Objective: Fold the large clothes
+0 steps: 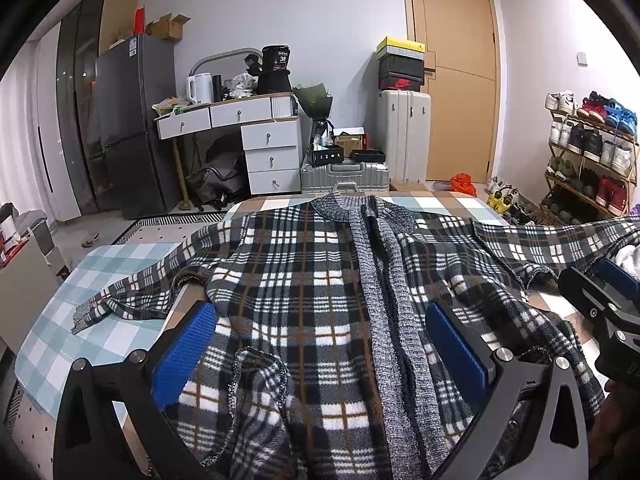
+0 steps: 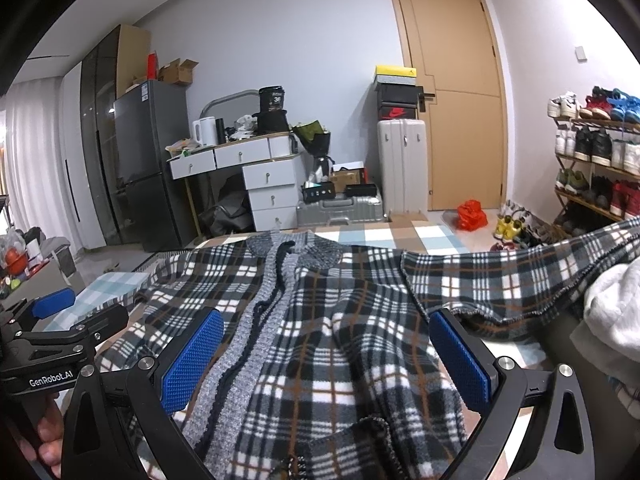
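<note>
We see the plaid cardigan [image 1: 304, 280] spread face up on the checked table [image 1: 112, 280], collar at the far edge, its left sleeve [image 1: 132, 296] trailing over bare cloth and its right sleeve [image 2: 520, 276] running off the side. Our left gripper [image 1: 320, 356] and right gripper [image 2: 326, 364] hover above the body with their 2 blue pads wide apart, holding nothing (the near hem bunches beneath them). Beyond the far edge, suitcases [image 1: 344, 176] crowd the floor.
</note>
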Tool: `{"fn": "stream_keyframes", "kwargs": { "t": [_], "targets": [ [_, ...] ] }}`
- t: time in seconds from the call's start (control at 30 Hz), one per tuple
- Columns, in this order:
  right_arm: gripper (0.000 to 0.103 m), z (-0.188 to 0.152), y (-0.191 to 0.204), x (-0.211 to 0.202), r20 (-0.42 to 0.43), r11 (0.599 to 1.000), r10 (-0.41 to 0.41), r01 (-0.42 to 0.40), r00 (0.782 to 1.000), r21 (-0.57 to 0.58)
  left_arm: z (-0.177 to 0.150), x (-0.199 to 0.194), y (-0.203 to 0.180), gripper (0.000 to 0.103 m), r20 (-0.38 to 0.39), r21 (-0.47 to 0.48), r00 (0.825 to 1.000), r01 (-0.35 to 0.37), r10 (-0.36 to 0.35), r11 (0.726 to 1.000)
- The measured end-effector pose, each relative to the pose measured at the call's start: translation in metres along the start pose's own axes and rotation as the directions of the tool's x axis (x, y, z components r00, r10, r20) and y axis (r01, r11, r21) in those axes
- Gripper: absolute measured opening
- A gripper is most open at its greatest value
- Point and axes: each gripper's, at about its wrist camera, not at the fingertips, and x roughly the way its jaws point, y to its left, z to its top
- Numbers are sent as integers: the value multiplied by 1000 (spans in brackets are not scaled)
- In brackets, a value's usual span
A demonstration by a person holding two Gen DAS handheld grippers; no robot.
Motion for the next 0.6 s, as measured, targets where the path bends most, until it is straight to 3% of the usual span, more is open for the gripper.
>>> {"fn": "stream_keyframes", "kwargs": {
  "t": [0.6],
  "targets": [
    [103, 0, -1, 2, -14, 1000, 5, -5, 1000, 4, -1, 1, 0, 102, -8, 1, 1000, -3, 3, 1000]
  ]
}}
